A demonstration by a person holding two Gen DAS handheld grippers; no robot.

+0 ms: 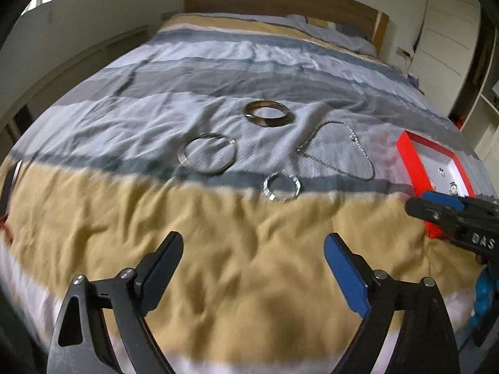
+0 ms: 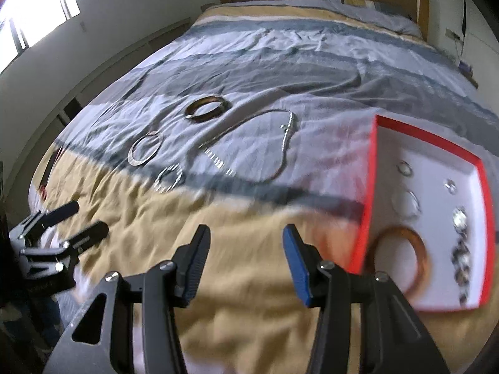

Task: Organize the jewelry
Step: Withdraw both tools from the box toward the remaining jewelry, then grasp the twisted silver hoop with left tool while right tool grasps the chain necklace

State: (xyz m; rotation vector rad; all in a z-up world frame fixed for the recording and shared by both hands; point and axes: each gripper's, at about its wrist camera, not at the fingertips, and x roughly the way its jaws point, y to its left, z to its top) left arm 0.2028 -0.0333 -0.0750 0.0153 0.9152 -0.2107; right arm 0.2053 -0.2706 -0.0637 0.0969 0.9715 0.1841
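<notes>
Loose jewellery lies on a striped bed cover: a brown bangle (image 1: 271, 123) (image 2: 199, 117), a thin silver bangle (image 1: 182, 159) (image 2: 132, 159), a sparkling bracelet (image 1: 267, 191) (image 2: 159, 184) and a chain necklace (image 1: 307, 143) (image 2: 282, 143). To their right sits a red tray (image 1: 414, 162) (image 2: 371, 187) with a white inside, holding a copper bangle (image 2: 419, 249), small rings and a dark bracelet. My left gripper (image 1: 253, 243) (image 2: 89, 216) hovers open over the tan stripe, short of the jewellery. My right gripper (image 2: 246, 233) (image 1: 419, 201) is open too, just left of the tray's near corner. Neither holds anything.
The bed cover (image 1: 237, 280) is wrinkled, with a wooden headboard (image 1: 280, 0) and pillows at the far end. A wall runs along the left side and white cupboards (image 1: 449, 40) stand at the right. A dark flat object (image 2: 50, 168) lies at the bed's left edge.
</notes>
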